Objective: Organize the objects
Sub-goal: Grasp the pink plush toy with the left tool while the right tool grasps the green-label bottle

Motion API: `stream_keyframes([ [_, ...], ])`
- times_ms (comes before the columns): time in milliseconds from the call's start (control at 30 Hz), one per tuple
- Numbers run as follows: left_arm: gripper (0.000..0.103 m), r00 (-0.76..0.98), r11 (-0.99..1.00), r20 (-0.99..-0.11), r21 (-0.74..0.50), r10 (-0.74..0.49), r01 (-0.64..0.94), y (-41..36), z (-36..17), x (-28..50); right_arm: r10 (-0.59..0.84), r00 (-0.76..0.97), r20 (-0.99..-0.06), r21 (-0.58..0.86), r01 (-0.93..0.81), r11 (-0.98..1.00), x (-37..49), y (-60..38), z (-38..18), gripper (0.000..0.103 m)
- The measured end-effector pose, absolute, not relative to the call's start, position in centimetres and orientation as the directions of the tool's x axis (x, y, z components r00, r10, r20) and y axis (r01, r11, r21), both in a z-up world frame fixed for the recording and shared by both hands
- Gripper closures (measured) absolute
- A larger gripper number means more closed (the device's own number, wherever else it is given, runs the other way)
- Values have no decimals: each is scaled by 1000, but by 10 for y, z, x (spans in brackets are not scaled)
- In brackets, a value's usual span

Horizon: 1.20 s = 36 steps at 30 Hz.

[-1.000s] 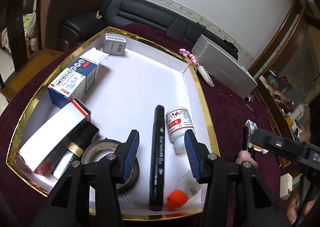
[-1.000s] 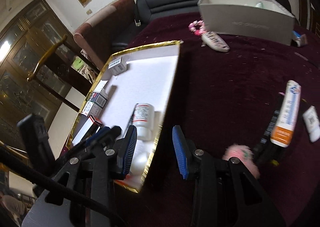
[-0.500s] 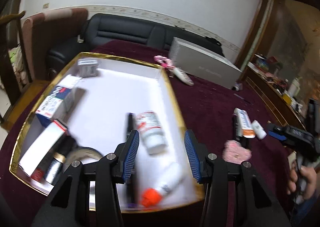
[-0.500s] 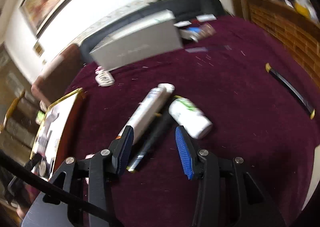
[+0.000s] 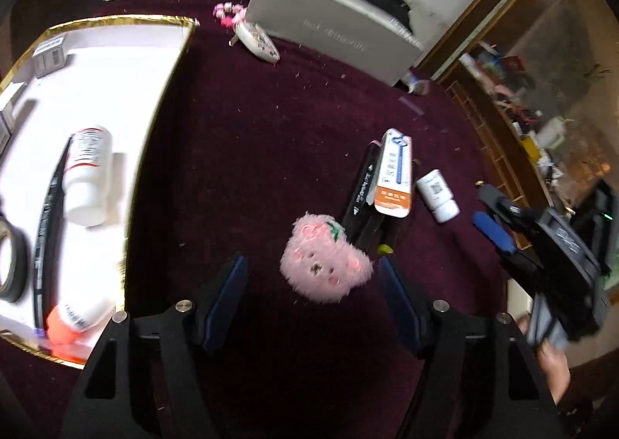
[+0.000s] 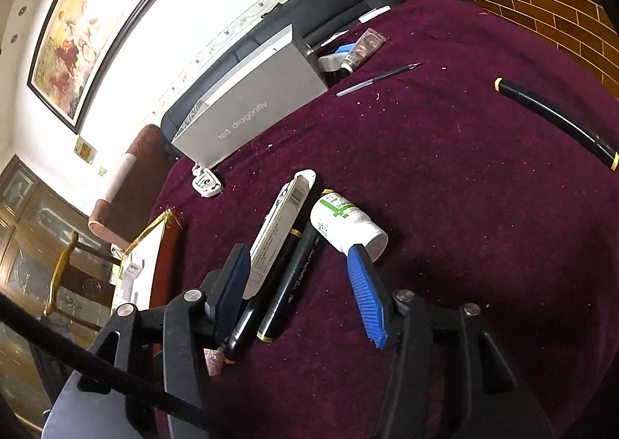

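My left gripper (image 5: 313, 276) is open and empty over the maroon cloth, just short of a pink plush toy (image 5: 325, 264). Beyond the toy lie black markers (image 5: 361, 191), a white and orange tube box (image 5: 394, 175) and a small white bottle (image 5: 437, 193). The gold-rimmed white tray (image 5: 162, 98) at left holds a white bottle (image 5: 87, 175), a black marker (image 5: 48, 222), an orange-capped bottle (image 5: 73, 319), tape and boxes. My right gripper (image 6: 298, 268) is open and empty above two black markers (image 6: 294, 276), between the tube box (image 6: 278, 226) and the white bottle (image 6: 348, 224).
A grey box (image 6: 247, 110) stands at the back of the table, with a white keychain item (image 6: 207, 183) in front of it. A thin pen (image 6: 379, 79) and a black stick (image 6: 557, 121) lie at the right. The tray's corner (image 6: 162, 222) shows at left.
My left gripper has swung right, from above the tray to the cloth near the pink toy. My right gripper has moved closer to the markers and white bottle. Both stayed open.
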<state>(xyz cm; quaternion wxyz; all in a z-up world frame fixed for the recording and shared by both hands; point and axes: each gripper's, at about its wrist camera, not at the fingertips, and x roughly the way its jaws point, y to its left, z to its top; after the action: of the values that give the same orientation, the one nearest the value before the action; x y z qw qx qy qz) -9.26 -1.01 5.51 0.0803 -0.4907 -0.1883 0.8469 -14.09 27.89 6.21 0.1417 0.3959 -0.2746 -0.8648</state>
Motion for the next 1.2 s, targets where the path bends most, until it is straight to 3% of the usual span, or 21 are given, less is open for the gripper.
stream_keyframes([
  [167, 39, -483, -937, -832, -344, 272, 65, 12, 36, -110, -450, -657, -605, 576, 30, -817, -143, 281, 65, 52],
  [200, 42, -504, -959, -835, -280, 220, 45, 17, 37, -106, -442, -661, -607, 569, 27, -822, -143, 281, 65, 52],
  [267, 64, -542, -981, -825, -193, 159, 7, 26, 36, -97, -427, -670, -608, 560, 19, -828, -144, 285, 65, 52],
  [400, 68, -568, -976, -799, -217, 195, -31, 11, 35, -84, -376, -684, -625, 497, 23, -868, -149, 286, 66, 52],
  [733, 69, -573, -961, -777, -267, 262, -79, -1, 34, -79, -260, -595, -760, 231, 127, -965, -189, 250, 56, 53],
  [867, 69, -573, -959, -774, -273, 268, -79, 0, 32, -87, -194, -572, -797, 145, 130, -981, -199, 239, 33, 72],
  [900, 69, -575, -960, -774, -269, 265, -81, 1, 32, -87, -188, -570, -800, 136, 132, -982, -198, 239, 30, 72],
  [1200, 69, -664, -969, -713, -233, 225, -77, 0, 47, -79, -272, -676, -685, 252, 131, -959, -172, 260, 64, 72],
])
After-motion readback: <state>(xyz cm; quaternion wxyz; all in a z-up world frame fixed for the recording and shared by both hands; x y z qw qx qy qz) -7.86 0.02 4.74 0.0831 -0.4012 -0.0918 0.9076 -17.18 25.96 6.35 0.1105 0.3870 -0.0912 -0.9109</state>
